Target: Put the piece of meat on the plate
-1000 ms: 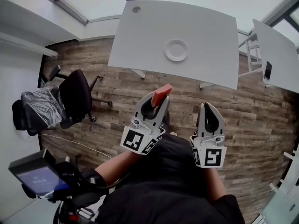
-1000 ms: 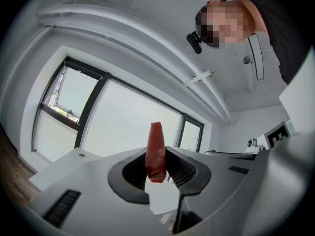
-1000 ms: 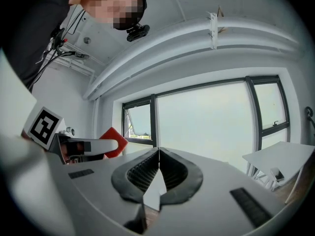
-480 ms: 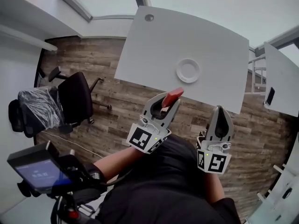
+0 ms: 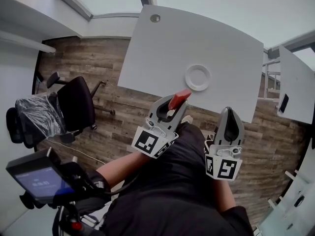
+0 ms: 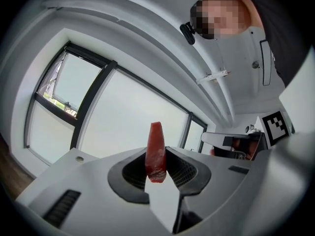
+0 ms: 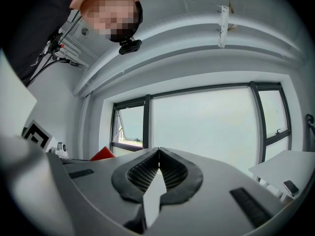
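Meat (image 5: 179,98) in left hand-held gripper (image 5: 175,105) has neared the plate (image 5: 198,77).

Red meat piece (image 5: 179,99) clamped in left gripper (image 5: 173,105); white round plate (image 5: 198,77) on table (image 5: 157,53), apart from meat.

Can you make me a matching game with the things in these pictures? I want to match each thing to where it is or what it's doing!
Things:
1. piece of meat
2. plate
3. right gripper
4. office chair

Places or states:
A. empty, on the white table
B. jaws together, holding nothing
C. on the wooden floor, off to the left
D. red, clamped in the left gripper

Pairs: 1-D, 2-A, 3-B, 4-C
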The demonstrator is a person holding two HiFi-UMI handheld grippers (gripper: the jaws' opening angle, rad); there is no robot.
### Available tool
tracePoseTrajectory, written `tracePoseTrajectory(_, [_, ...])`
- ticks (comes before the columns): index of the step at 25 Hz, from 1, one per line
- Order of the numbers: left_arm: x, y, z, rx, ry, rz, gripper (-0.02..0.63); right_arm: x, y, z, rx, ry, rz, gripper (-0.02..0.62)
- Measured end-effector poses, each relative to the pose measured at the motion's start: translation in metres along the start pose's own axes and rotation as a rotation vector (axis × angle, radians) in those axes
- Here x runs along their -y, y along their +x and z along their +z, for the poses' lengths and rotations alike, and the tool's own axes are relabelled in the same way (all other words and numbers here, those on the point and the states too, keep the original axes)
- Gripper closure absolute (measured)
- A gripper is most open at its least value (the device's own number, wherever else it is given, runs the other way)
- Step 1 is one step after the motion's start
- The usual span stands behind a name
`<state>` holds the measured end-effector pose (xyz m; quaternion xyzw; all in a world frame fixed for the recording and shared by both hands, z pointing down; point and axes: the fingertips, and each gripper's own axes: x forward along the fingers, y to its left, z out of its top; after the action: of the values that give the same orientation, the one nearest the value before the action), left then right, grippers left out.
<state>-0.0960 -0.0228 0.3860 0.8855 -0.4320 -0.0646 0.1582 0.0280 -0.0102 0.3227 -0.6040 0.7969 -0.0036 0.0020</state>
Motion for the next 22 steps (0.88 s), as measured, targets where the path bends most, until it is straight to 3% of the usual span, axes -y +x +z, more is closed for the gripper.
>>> tracePoseTrajectory(12, [-0.011,0.031,-0.003,-0.043,-0.007,0.033,0.508,0.002,0.027,0.007,0.015,-0.052,0.071,0.589])
tracePoseTrajectory(16, [-0.011,0.035,-0.012,-0.072,0.053,0.026,0.507,0.003,0.027,0.016,0.045,-0.057,0.068,0.589])
tracePoseTrajectory(22, [-0.009,0.097,-0.047,-0.146,0.066,0.033,0.508,0.060,0.047,0.000,0.021,-0.020,0.055,0.589])
